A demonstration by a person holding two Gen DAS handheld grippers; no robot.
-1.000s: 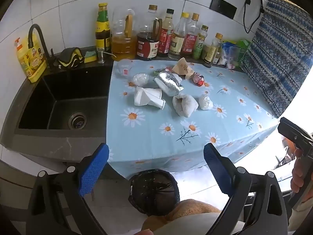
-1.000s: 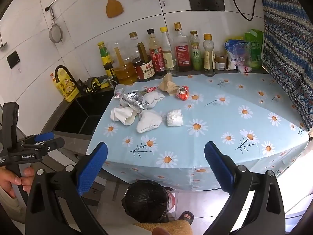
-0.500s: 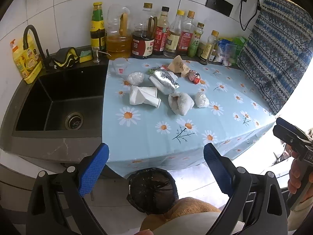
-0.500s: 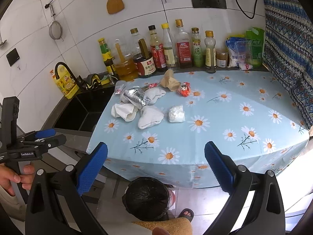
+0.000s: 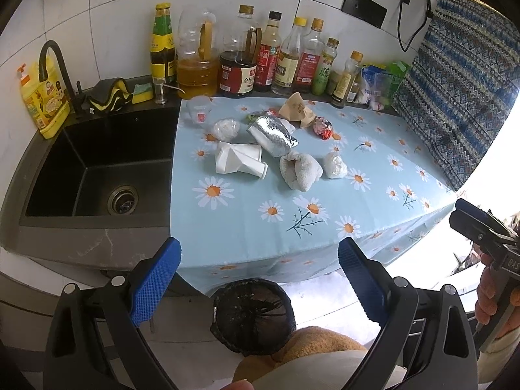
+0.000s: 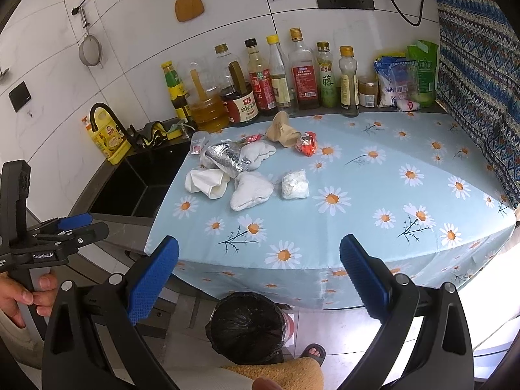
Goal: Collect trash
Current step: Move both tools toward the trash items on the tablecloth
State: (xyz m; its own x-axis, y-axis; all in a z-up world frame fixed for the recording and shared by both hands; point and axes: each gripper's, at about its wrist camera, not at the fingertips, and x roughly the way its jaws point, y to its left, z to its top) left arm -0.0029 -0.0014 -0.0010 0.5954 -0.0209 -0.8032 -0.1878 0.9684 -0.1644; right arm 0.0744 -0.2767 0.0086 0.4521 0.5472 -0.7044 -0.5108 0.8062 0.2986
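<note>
Several pieces of trash lie on the daisy tablecloth (image 5: 292, 227): a crushed white cup (image 5: 239, 162), a silver foil bag (image 5: 273, 135), a white cloth wad (image 5: 300, 170), a small white bag (image 5: 334, 165), a red wrapper (image 5: 321, 128) and brown paper (image 5: 297, 110). The same pile shows in the right wrist view, with the foil bag (image 6: 227, 159) and cloth wad (image 6: 250, 190). A bin with a black liner (image 5: 253, 315) (image 6: 247, 321) stands on the floor below the table edge. My left gripper (image 5: 258, 279) and right gripper (image 6: 258, 279) are both open and empty, held in front of the table above the bin.
A black sink (image 5: 97, 162) with a tap (image 5: 53, 61) lies left of the cloth. A row of bottles (image 5: 260, 65) stands along the back wall. A patterned fabric (image 5: 461, 97) hangs at the right. A sandalled foot (image 6: 313, 351) is beside the bin.
Both grippers have drawn back a little from the table and stayed open. The trash has not moved.
</note>
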